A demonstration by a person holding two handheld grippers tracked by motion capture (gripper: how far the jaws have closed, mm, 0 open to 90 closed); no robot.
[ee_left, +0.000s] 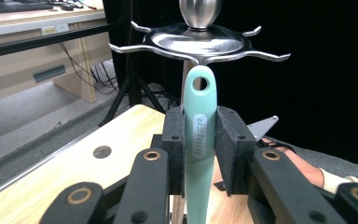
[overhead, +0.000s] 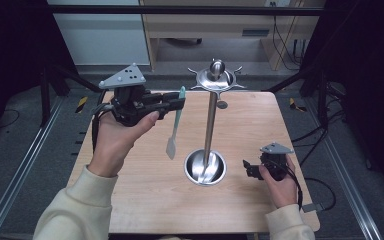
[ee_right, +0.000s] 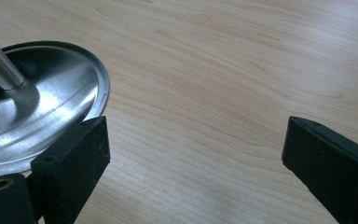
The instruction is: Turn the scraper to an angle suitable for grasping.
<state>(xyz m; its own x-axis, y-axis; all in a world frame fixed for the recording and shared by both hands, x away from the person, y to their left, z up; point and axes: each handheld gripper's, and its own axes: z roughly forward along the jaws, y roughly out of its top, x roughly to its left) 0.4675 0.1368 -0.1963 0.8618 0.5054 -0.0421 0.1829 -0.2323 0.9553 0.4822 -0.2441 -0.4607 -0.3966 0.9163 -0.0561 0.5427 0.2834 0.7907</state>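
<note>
- The mint-green spatula [ee_left: 200, 140] carries raised lettering on its handle; it is too soft to read, perhaps a brand name.
- The left gripper [ee_left: 200, 149] clamps that handle between its pads, hanging hole uppermost, just below a hook of the steel rack [ee_left: 198, 44].
- From the high view, the spatula [overhead: 175, 125] hangs blade-down from the left gripper [overhead: 176, 102], held above the table [overhead: 145, 195] beside the rack's pole [overhead: 210, 125].
- The right gripper view gives the rack's dished base [ee_right: 51, 107] close up, next to one black pad.
- The right gripper [ee_right: 196, 154] stands wide apart with nothing between its jaws, low over the wood; the high view places it [overhead: 247, 169] just right of the base.
</note>
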